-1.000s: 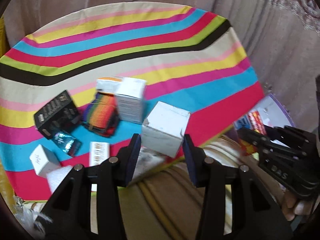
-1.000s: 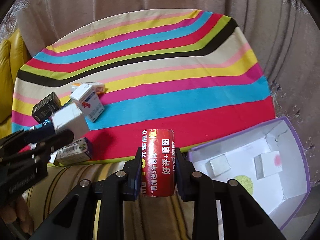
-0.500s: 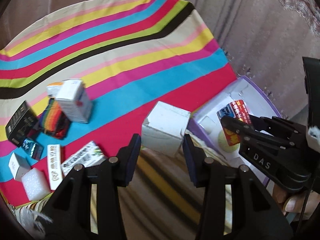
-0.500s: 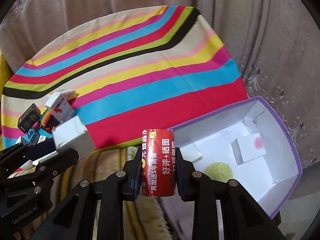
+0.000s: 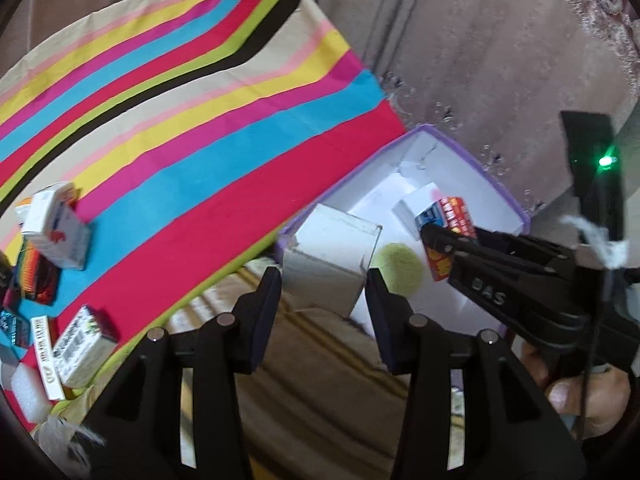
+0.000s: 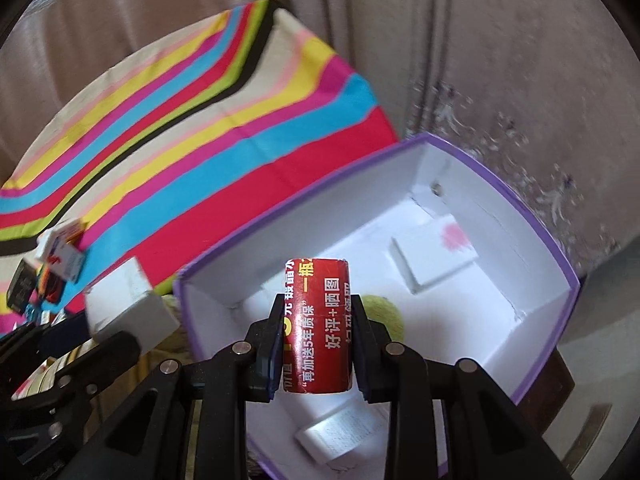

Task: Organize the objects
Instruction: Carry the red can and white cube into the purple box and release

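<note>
1. The purple-rimmed bin [image 6: 556, 264] sits just off the striped cloth [image 5: 192, 128], open-topped to collect sorted items.
2. The left gripper [image 5: 324, 280] carries a white carton [image 5: 332, 252] at the bin's near rim; its jaws are opening around it, likely to release.
3. The right gripper [image 6: 316, 332] clamps a red box [image 6: 318, 320] above the bin's interior, poised for dropping.

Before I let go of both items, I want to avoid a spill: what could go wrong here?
1. The white box, with the left hand-held gripper opening, hangs over the purple-rimmed bin's near edge and may drop outside.
2. The red box in the right hand-held gripper could land on boxes already inside.
</note>
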{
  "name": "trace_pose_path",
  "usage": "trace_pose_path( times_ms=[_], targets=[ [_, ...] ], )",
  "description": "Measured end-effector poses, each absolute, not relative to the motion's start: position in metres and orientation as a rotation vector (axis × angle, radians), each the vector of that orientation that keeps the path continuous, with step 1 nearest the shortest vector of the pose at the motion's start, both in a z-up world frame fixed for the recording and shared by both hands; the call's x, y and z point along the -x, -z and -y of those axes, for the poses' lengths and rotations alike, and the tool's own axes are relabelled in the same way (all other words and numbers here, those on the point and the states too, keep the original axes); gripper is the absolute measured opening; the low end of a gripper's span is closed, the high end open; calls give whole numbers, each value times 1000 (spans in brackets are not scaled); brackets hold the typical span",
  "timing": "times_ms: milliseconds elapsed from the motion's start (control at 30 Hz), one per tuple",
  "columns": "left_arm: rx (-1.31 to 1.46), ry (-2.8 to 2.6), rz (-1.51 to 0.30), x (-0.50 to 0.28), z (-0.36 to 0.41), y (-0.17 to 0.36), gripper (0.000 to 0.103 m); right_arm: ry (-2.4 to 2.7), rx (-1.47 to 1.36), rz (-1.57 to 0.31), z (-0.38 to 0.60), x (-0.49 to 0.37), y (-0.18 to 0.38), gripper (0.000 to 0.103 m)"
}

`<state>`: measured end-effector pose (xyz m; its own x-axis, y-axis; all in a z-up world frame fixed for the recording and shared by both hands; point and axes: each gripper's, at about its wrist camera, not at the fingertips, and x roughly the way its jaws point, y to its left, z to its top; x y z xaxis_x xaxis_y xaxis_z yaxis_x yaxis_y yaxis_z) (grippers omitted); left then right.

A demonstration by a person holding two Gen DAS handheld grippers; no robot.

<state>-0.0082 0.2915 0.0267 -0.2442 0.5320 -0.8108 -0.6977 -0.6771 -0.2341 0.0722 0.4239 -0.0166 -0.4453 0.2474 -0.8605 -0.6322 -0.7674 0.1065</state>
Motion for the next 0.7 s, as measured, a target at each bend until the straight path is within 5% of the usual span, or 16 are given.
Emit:
trace_pose_path(
  times_ms=[100, 200, 400, 700],
  targets=[
    [1204, -1983, -218, 7, -296, -26, 65, -2190, 1217, -605, -431, -77, 19, 36],
    [1209, -2002, -183, 10, -291, -27, 70, -2184, 1216, -598, -430, -77, 19, 49],
    [1216, -2065, -82, 18, -276, -30, 70, -2219, 1209, -582, -425, -75, 15, 70],
    [1207, -2143, -32, 24, -236, -40, 70, -2256, 1225, -489, -409, -65, 7, 76]
  ],
)
